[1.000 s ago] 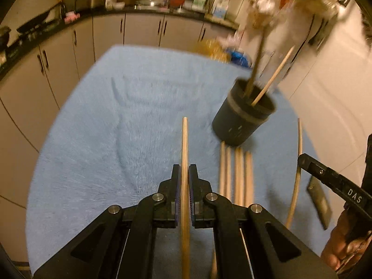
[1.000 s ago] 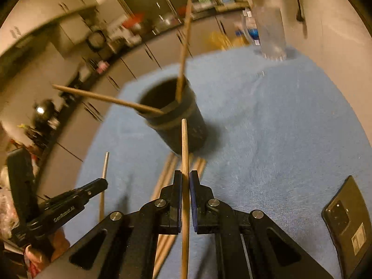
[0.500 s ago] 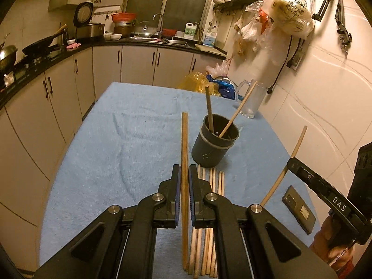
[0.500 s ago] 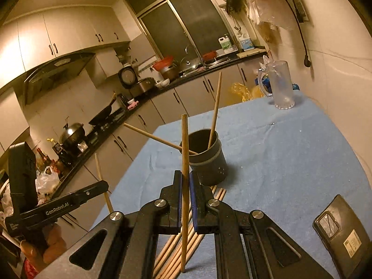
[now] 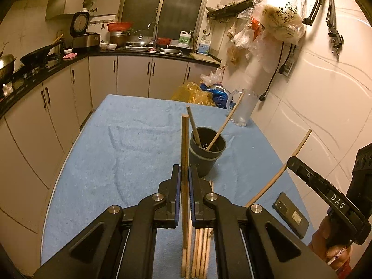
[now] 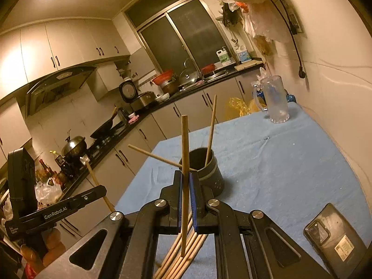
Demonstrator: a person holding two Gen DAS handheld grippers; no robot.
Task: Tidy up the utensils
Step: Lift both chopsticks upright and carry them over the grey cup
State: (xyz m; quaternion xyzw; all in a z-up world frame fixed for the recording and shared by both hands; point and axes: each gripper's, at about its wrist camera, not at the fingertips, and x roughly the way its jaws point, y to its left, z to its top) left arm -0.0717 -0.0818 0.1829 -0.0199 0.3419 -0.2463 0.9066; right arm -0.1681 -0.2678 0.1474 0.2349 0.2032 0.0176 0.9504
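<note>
Kitchen setting, with a blue cloth point(image 5: 130, 139) over the table as the work surface. Left gripper point(image 5: 184, 179): jaws pressed onto a single wooden chopstick point(image 5: 185, 144), pinched at about mid-length, the stick running straight out ahead of the pads and its tail trailing back beneath them. Right gripper point(image 6: 185, 186): jaws likewise clamped on a second chopstick point(image 6: 184, 139), gripped below its middle and standing nearly upright. Just ahead of both sets of fingers stands the dark holder cup point(image 5: 205, 153), upright, with two sticks already leaning inside. Below and behind the fingers, a bundle of loose chopsticks point(image 5: 201, 251) lies flat on the cloth. A phone point(image 6: 334, 237) lies off to the right. Assessment: the sticks are light, rigid and smooth, so liable to pivot or slide in a narrow pinch; a mid-length hold appears best for keeping the tip steady when aiming at the cup mouth.
</note>
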